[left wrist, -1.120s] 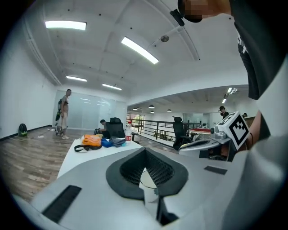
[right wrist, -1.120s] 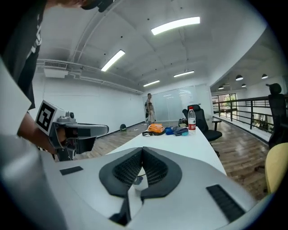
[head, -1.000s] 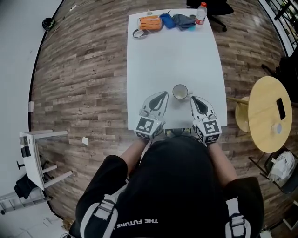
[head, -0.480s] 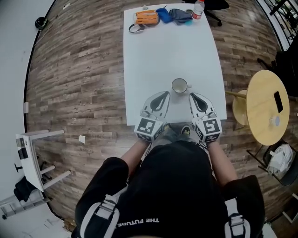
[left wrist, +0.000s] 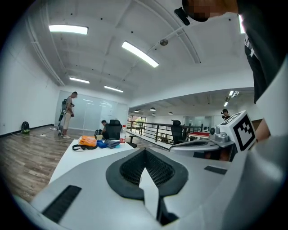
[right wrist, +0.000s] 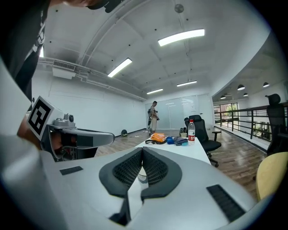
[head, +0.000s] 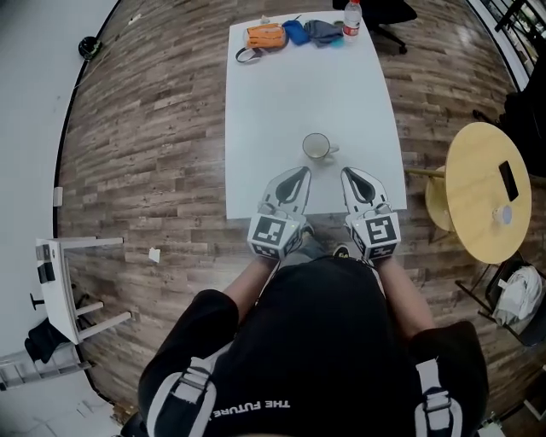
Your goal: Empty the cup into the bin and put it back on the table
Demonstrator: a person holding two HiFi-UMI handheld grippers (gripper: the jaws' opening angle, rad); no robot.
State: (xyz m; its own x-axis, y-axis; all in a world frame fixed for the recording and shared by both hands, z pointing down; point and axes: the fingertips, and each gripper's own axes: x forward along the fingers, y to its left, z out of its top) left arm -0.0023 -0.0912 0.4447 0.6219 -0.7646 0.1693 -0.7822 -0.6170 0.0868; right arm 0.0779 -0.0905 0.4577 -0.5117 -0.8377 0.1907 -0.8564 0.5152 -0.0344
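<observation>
A white cup (head: 316, 147) with a handle stands upright on the white table (head: 273, 111), a little in from its near edge. Both grippers hover over that near edge, just short of the cup. My left gripper (head: 299, 172) is to the cup's near left, jaws shut and empty. The right gripper (head: 348, 172) is to its near right, also shut with nothing held. In the left gripper view the pads (left wrist: 135, 168) meet with nothing between them. In the right gripper view the pads (right wrist: 155, 168) are closed, and a sliver of the cup (right wrist: 141, 176) shows behind them.
At the table's far end lie an orange bag (head: 265, 36), blue pouches (head: 320, 32) and a water bottle (head: 351, 17). A round yellow table (head: 482, 205) and stool stand to the right, a white chair (head: 60, 282) at the left. No bin is in view.
Both grippers have drawn back from beside the cup toward the table's near edge. The cup has stayed in place. The head view has shifted slightly.
</observation>
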